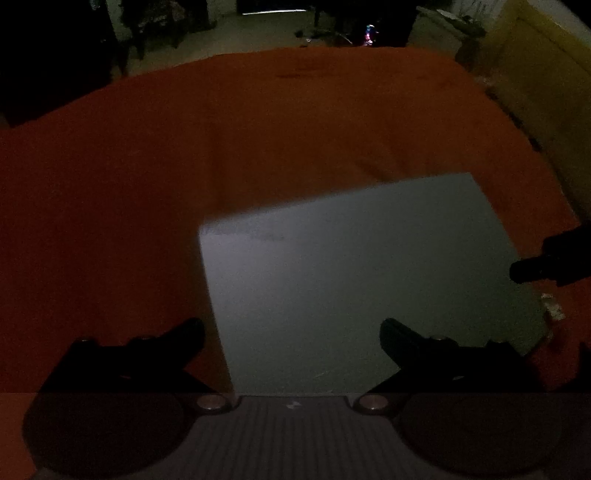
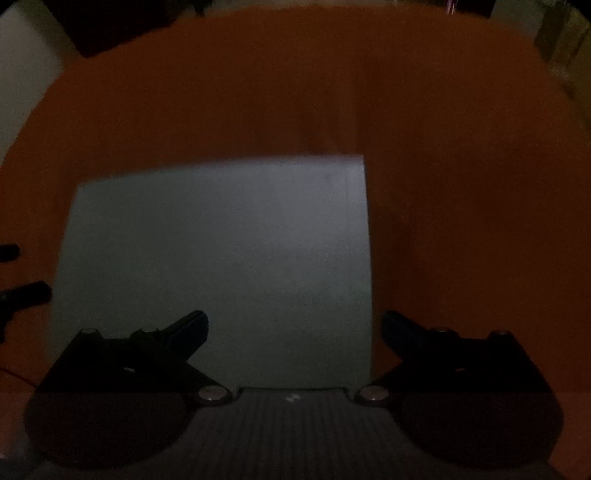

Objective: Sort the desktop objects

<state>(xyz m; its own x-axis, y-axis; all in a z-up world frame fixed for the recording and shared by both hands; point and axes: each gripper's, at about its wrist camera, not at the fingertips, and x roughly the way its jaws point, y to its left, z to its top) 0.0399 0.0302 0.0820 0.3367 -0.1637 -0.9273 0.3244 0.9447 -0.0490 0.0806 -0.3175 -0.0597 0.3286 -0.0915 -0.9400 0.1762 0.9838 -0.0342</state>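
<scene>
The scene is very dim. A flat pale grey sheet or board lies on an orange-covered table. My left gripper hovers open over the sheet's near left edge, nothing between its fingers. In the right wrist view the same grey sheet fills the centre-left, and my right gripper stands open over its near right edge, empty. The right gripper's dark fingertips show at the right rim of the left wrist view. The left gripper's fingertips show at the left rim of the right wrist view.
The orange cloth stretches bare beyond and to the sides of the sheet. A small pale crumpled scrap lies by the sheet's right corner. A yellowish wall or cabinet stands at the far right; dark furniture lies beyond the table.
</scene>
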